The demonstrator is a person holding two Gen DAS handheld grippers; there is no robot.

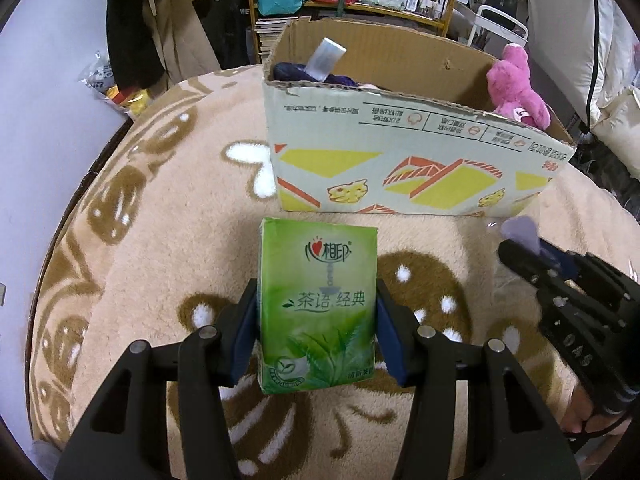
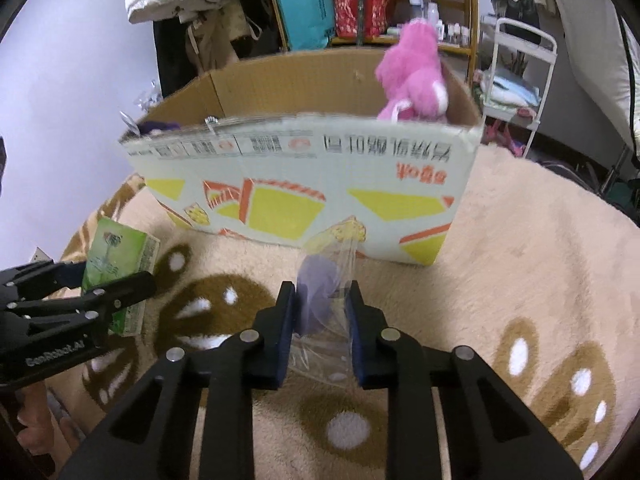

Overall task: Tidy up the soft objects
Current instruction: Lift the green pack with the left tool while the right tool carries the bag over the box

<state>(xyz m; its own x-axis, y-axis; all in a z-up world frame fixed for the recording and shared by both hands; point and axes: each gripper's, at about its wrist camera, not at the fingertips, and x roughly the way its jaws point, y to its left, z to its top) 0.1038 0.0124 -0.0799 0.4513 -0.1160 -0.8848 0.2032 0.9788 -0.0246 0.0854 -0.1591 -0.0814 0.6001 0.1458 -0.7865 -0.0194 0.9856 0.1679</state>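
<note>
The green tissue pack, printed with tea leaves and Chinese lettering, stands upright between the 2 blue pads of the left gripper, which clamps its sides above the beige patterned blanket. The right gripper is clenched on a clear plastic bag with a pale purple item inside. Both are held just before the cardboard box, where a pink plush toy sits.

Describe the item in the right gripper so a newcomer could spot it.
Find the cardboard box on the beige blanket. In front of it, the right gripper pinches a clear plastic bag containing something lilac, unlike the green tissue pack.
</note>
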